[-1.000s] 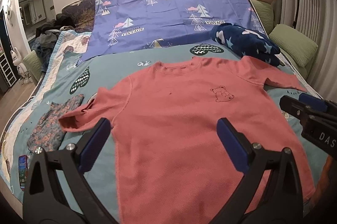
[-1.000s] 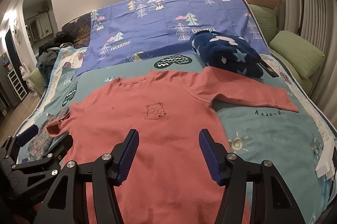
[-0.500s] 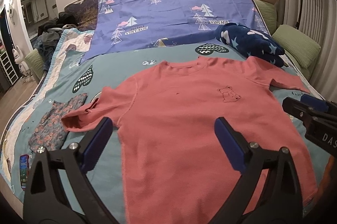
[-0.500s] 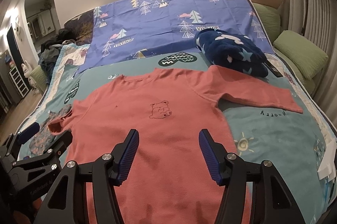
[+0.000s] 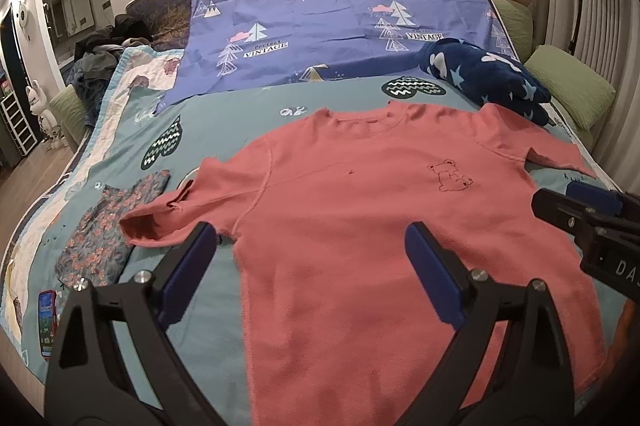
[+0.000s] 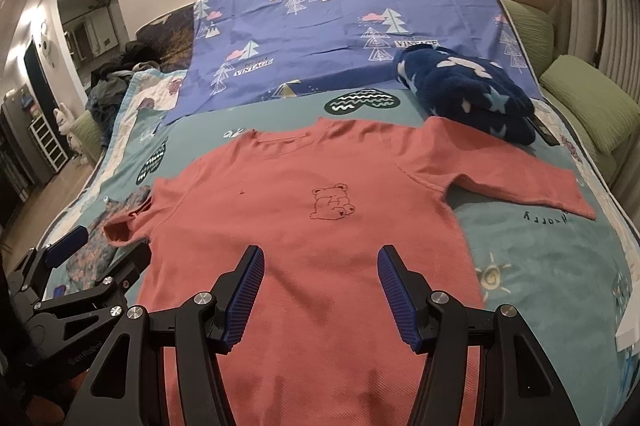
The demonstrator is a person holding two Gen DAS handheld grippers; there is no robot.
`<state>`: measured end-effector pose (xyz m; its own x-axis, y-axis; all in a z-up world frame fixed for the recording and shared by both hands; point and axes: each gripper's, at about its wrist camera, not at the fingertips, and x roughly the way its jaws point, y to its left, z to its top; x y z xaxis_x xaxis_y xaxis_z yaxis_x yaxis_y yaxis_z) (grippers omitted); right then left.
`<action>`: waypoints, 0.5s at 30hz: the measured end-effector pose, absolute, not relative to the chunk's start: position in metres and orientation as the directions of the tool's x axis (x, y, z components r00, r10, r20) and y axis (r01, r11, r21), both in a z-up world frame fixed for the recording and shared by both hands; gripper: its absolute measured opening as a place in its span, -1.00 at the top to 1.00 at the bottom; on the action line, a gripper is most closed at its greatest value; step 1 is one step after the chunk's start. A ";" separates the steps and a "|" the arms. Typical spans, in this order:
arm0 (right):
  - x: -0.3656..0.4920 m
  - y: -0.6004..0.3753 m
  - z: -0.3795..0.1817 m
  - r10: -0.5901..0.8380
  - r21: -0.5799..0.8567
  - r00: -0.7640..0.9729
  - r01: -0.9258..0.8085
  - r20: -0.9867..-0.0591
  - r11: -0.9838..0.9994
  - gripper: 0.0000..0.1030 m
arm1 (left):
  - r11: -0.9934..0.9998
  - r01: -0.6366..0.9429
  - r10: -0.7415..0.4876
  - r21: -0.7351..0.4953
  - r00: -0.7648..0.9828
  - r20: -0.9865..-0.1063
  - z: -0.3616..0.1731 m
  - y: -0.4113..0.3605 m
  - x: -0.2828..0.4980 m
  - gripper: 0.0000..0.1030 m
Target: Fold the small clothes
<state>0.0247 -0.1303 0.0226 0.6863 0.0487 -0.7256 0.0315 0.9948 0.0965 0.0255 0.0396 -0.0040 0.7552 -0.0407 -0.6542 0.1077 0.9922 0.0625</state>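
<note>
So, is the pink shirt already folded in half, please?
No, the pink shirt lies spread flat on the bed, both sleeves out.

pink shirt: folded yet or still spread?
Spread. The pink shirt lies flat on the bed, front up, both sleeves out; only the left cuff is rumpled.

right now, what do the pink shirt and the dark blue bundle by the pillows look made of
Pink shirt: looks like a knit, cotton-type fabric with a matte finish; a fine waffle-like texture shows on its lower part, and a bear outline looks stitched on the chest. Dark blue bundle: seems to be plush fleece; its surface is fuzzy and thick, with soft-edged pale stars and clouds.
</note>
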 end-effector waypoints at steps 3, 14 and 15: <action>0.030 -0.125 0.022 0.055 0.091 0.682 0.017 -0.729 0.996 -0.17 | 0.993 0.102 -0.036 0.062 0.748 -0.663 -0.007 0.043 0.029 -0.85; 0.046 -0.111 0.018 0.064 0.069 0.660 -0.018 -0.748 0.997 -0.17 | 0.998 0.030 0.021 0.061 0.727 -0.687 -0.018 0.074 0.047 -0.81; 0.048 -0.110 0.016 0.064 0.066 0.657 -0.022 -0.751 0.998 -0.17 | 0.997 0.023 0.030 0.068 0.726 -0.687 -0.020 0.078 0.051 -0.74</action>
<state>0.0480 -0.1098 0.0163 0.6566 0.0643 -0.7515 -0.0224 0.9976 0.0658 0.0506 0.0783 -0.0199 0.7262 0.0304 -0.6868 0.0229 0.9974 0.0684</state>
